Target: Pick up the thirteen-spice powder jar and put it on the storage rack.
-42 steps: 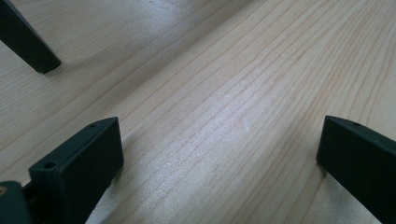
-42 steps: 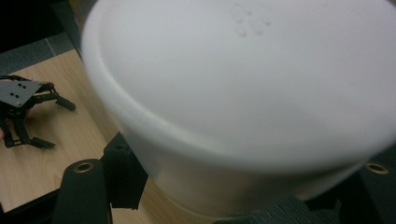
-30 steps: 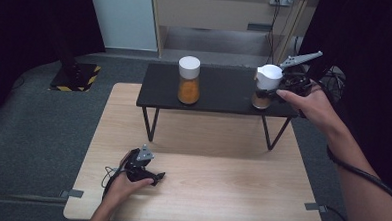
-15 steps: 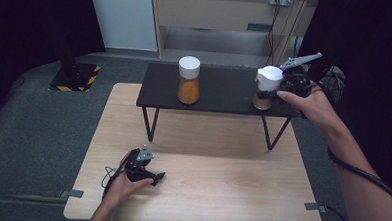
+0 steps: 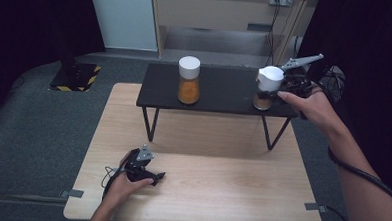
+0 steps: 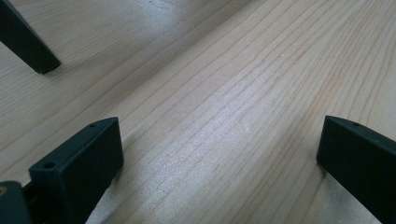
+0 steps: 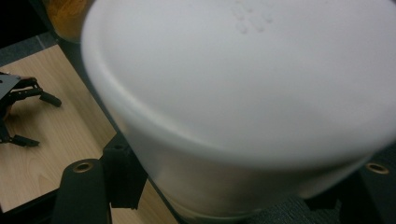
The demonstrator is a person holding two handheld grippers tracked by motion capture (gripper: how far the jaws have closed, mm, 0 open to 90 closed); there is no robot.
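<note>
We had our right gripper (image 5: 280, 89) clamped on the white lid (image 5: 270, 77) of the dark-filled jar (image 5: 262, 100), which stood at the right end of the black shelf (image 5: 219, 94). Our left gripper (image 5: 146, 176) rested on the wooden table (image 5: 220, 186), jaws spread apart.

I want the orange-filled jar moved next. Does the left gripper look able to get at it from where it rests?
Probably yes. The left gripper rests open on the wooden table, and nothing stands between it and the orange-filled jar up on the black shelf.
</note>
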